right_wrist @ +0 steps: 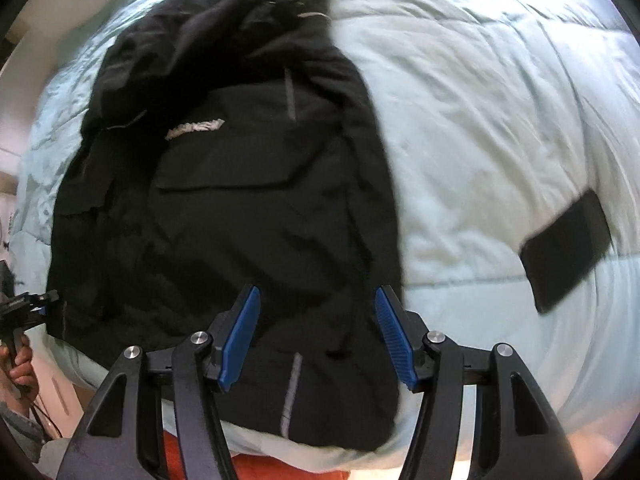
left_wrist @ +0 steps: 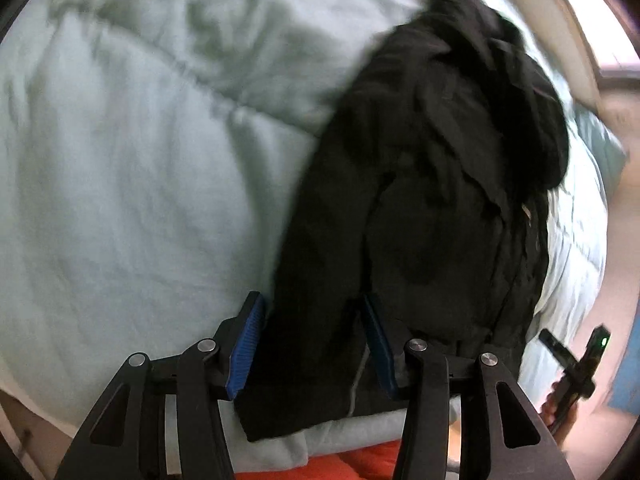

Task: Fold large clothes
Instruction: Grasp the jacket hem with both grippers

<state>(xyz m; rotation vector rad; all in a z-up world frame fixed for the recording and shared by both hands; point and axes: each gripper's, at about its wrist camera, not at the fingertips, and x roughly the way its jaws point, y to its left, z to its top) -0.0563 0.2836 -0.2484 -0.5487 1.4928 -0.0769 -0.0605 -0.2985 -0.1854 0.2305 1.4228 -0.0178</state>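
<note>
Fingers point(left_wrist: 256, 340) of the left gripper point(left_wrist: 314, 344) stand apart over the black jacket's point(left_wrist: 420, 200) near hem; whether their blue pads press the cloth I cannot tell. That jacket lies on a pale green duvet point(left_wrist: 120, 180) by the bed's near edge.

From the right wrist, the right gripper point(right_wrist: 318, 336) stands open above the hem – a flat black object point(right_wrist: 568, 248) lies apart toward the right edge, and a hand point(right_wrist: 20, 364) grips the other handle at far left.

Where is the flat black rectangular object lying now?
In the right wrist view, the flat black object lies on the pale quilt, right of the black jacket and apart from it.
</note>
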